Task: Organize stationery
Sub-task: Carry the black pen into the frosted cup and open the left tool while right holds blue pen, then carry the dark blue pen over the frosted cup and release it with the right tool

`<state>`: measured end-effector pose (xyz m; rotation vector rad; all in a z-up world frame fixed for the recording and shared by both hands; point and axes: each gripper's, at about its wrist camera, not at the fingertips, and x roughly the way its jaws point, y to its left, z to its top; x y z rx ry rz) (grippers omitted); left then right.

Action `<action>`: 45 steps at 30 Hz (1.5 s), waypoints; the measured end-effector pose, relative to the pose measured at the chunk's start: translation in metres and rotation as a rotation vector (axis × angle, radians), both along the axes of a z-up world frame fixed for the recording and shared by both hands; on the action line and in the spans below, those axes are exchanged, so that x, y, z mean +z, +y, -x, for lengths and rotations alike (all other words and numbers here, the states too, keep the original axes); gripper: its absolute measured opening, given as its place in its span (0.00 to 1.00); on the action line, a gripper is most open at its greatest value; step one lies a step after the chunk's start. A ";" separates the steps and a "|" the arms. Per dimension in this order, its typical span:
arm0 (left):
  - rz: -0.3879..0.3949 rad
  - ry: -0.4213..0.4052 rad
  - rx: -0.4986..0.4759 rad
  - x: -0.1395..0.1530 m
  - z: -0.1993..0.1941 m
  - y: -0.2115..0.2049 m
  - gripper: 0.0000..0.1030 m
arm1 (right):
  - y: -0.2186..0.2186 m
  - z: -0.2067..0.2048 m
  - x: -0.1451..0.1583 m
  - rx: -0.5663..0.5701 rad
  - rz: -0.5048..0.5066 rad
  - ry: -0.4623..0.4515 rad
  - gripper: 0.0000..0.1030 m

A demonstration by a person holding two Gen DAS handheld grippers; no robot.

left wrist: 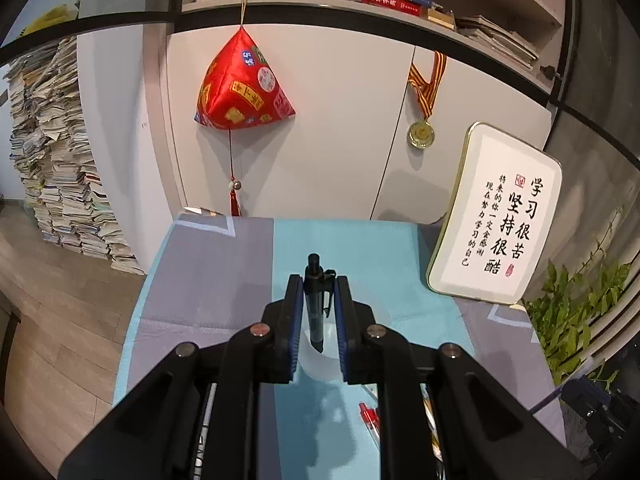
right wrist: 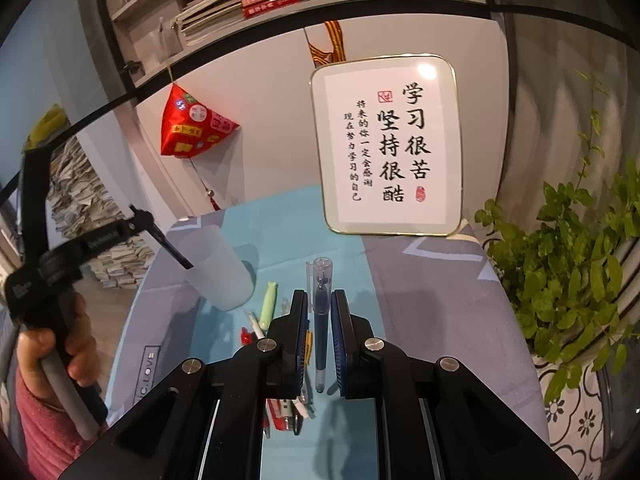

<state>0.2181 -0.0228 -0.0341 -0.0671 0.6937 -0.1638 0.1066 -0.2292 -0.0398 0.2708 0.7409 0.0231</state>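
Left gripper [left wrist: 318, 280] jaws pinch a black pen [left wrist: 316, 300]; right gripper [right wrist: 320, 294] jaws pinch a blue pen [right wrist: 321, 320] (cloth reads "LOVE" [right wrist: 147, 368]).

The right gripper [right wrist: 320, 300] clamps a blue capped pen [right wrist: 321, 320] above the table [right wrist: 420, 300]; near the table's left edge, a frosted cup [right wrist: 218, 272] receives a black pen [right wrist: 172, 250].

The tablecloth [right wrist: 420, 280] has light blue and grey blocks with white lines. At 10 o'clock, the hanging pouch [right wrist: 192, 124] is bright red with patches. The framed sign [right wrist: 386, 144] is white, gold-edged, black-lettered.
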 end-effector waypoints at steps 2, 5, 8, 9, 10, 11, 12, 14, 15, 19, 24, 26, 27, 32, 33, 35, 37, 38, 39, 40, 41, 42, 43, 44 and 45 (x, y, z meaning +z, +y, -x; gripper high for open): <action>-0.005 0.004 -0.005 -0.002 0.000 -0.001 0.13 | 0.001 -0.001 0.000 0.004 -0.001 0.001 0.12; -0.011 0.018 -0.010 -0.007 -0.001 -0.005 0.13 | 0.002 -0.001 -0.001 0.006 -0.001 0.004 0.12; -0.014 0.037 -0.011 -0.014 -0.003 -0.005 0.13 | 0.002 0.000 -0.002 0.005 -0.003 0.007 0.12; -0.014 0.046 -0.010 -0.017 -0.003 -0.005 0.13 | 0.002 0.000 -0.002 0.005 -0.003 0.008 0.12; -0.013 0.052 -0.008 -0.019 -0.004 -0.005 0.13 | 0.002 0.000 -0.002 0.004 -0.002 0.007 0.12; -0.012 0.059 -0.007 -0.022 -0.004 -0.004 0.13 | 0.002 0.000 -0.002 0.004 -0.002 0.007 0.12; -0.010 0.065 -0.006 -0.024 -0.005 -0.004 0.13 | 0.002 0.001 -0.002 0.004 -0.002 0.007 0.12; -0.002 0.078 -0.005 -0.029 -0.005 -0.002 0.13 | 0.002 0.001 -0.002 0.006 -0.002 0.008 0.12; 0.001 0.073 -0.002 -0.029 -0.004 -0.002 0.14 | 0.002 0.001 -0.002 0.005 -0.003 0.009 0.12; 0.018 0.080 -0.003 -0.027 -0.001 0.001 0.14 | 0.002 0.003 0.000 0.007 -0.001 0.008 0.12; 0.022 0.049 0.011 -0.020 0.012 0.007 0.20 | 0.006 0.006 0.002 0.009 0.001 0.003 0.12; 0.028 0.030 0.015 -0.016 0.021 0.011 0.24 | 0.007 0.007 0.003 0.010 0.002 0.002 0.12; 0.031 0.023 0.016 -0.015 0.024 0.013 0.26 | 0.008 0.007 0.003 0.010 0.003 0.001 0.12; 0.026 -0.022 0.023 -0.011 0.048 0.023 0.33 | 0.013 0.009 0.006 0.017 0.006 -0.004 0.12; 0.020 -0.028 0.023 -0.012 0.054 0.025 0.34 | 0.015 0.010 0.007 0.020 0.008 -0.005 0.12; 0.014 -0.034 0.017 -0.014 0.063 0.027 0.34 | 0.019 0.009 0.008 0.025 0.013 -0.005 0.12; 0.006 -0.036 0.012 -0.017 0.070 0.030 0.34 | 0.023 0.009 0.009 0.030 0.017 -0.005 0.12; 0.003 -0.037 0.011 -0.018 0.073 0.031 0.35 | 0.025 0.010 0.010 0.033 0.019 -0.006 0.12; 0.001 -0.039 0.009 -0.019 0.078 0.033 0.36 | 0.029 0.010 0.011 0.038 0.025 -0.007 0.12; 0.002 -0.040 0.008 -0.020 0.081 0.035 0.36 | 0.031 0.010 0.012 0.042 0.028 -0.008 0.12; 0.004 -0.040 0.006 -0.021 0.083 0.036 0.36 | 0.033 0.010 0.012 0.047 0.031 -0.010 0.12; 0.007 -0.039 0.002 -0.022 0.086 0.038 0.36 | 0.036 0.010 0.013 0.052 0.035 -0.011 0.12; 0.011 -0.039 0.000 -0.023 0.088 0.040 0.36 | 0.040 0.009 0.015 0.058 0.042 -0.013 0.12; 0.016 -0.040 -0.002 -0.023 0.090 0.042 0.36 | 0.042 0.009 0.016 0.061 0.045 -0.014 0.12; 0.018 -0.041 -0.003 -0.023 0.092 0.044 0.36 | 0.045 0.008 0.019 0.065 0.050 -0.018 0.12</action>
